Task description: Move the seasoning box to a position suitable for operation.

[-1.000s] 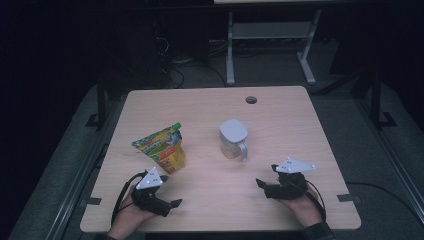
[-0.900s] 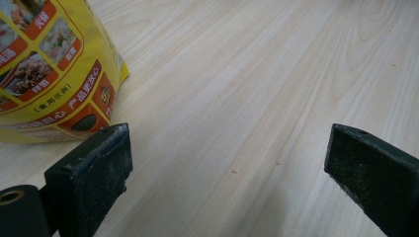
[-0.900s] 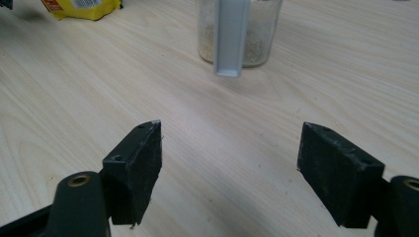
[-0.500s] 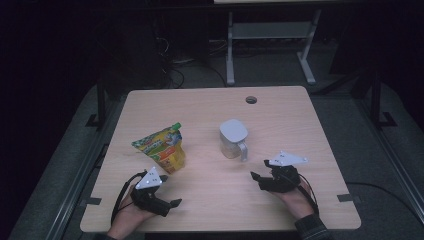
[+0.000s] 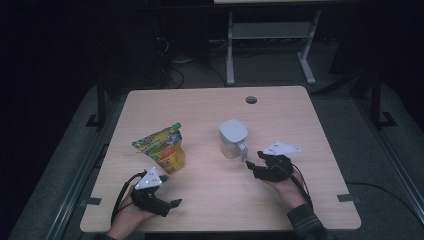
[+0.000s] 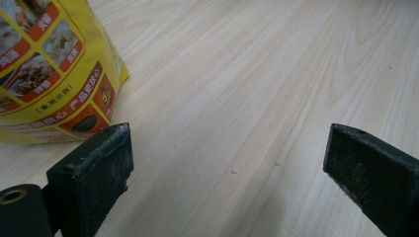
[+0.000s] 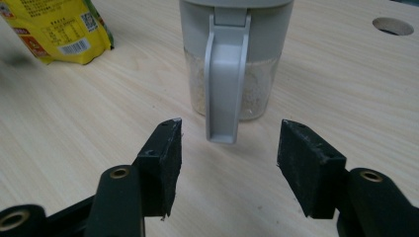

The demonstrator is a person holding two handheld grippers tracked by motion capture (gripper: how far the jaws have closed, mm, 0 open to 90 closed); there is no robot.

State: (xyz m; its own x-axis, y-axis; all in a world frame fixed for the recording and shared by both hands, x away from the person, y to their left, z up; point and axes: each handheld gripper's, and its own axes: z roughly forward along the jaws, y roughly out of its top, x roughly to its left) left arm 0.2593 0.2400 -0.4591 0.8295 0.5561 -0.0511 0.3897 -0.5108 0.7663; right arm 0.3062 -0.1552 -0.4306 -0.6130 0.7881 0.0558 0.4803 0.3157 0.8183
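A clear jar with a grey lid and grey handle (image 5: 233,138) (image 7: 230,64) stands mid-table, holding pale grains. My right gripper (image 5: 251,168) (image 7: 228,163) sits just in front of the handle; its jaws have just been closing but are still apart, the handle tip a little beyond them, nothing pinched. A yellow and green snack pouch (image 5: 163,148) (image 6: 49,69) stands at the left. My left gripper (image 5: 172,203) (image 6: 227,173) rests near the front edge, below the pouch, jaws wide open over bare wood.
The wooden table (image 5: 210,110) has a round cable hole (image 5: 251,100) near its far edge. A white frame stand (image 5: 270,40) is on the floor beyond. A cable trails from each gripper toward the person's forearms.
My right gripper has moved left and a little forward toward the jar's handle, and its jaws have narrowed. The left gripper, pouch and jar have stayed put.
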